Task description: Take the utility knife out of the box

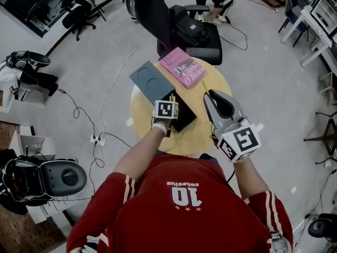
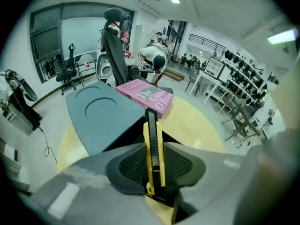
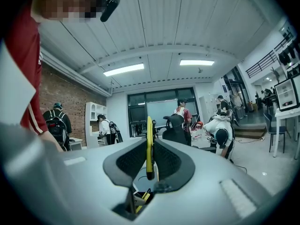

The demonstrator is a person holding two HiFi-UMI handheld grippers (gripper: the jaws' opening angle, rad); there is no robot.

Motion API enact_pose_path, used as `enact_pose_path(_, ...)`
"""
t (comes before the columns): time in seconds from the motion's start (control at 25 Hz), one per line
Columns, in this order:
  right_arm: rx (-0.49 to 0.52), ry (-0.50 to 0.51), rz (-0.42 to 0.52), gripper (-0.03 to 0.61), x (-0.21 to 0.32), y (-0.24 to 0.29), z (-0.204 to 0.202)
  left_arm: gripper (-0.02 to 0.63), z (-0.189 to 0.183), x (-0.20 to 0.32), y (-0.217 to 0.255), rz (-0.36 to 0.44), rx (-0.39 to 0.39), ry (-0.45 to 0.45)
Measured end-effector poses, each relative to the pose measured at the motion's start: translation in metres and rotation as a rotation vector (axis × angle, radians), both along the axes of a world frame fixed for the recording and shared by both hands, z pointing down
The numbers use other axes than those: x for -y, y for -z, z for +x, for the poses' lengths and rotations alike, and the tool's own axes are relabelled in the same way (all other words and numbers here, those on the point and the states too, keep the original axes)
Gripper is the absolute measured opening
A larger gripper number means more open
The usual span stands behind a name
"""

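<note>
My head camera steep above the desk [image 1: 141,115], left gripper view close over it, right one level roomward.

Yellow-and-black utility knife [image 2: 153,125], upright, clamped in the left tool [image 2: 153,165], over the open black box [image 1: 184,119].

Bright overhead strip lights [image 3: 123,70] (fisheye-bent edges) cast soft shadows.

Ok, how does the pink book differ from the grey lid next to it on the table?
The pink book has a printed title on its cover; the grey lid is plain apart from one pressed circle. The book lies at the far edge of the round yellow table; the lid lies left of it, beside the black box. Both lie flat.
</note>
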State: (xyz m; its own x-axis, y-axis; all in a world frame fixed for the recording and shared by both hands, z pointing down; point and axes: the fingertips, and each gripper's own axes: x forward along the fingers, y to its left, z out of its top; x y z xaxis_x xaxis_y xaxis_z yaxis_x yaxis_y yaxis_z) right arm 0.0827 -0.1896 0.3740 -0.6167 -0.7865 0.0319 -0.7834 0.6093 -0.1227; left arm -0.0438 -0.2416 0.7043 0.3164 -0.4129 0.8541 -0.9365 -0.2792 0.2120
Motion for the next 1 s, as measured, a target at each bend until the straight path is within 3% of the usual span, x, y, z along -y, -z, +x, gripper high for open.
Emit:
enact_pose_path(0.52,-0.011,0.011,0.032,0.049,-0.019,0.008,-0.008,0.127,0.004,-0.009,0.062,0.28,0.003,-0.092)
enact_pose_path(1.0,-0.015,0.03,0.056,0.049,-0.026,0.016,-0.01,0.127,0.006,-0.022,0.162,0.591,0.033,-0.191)
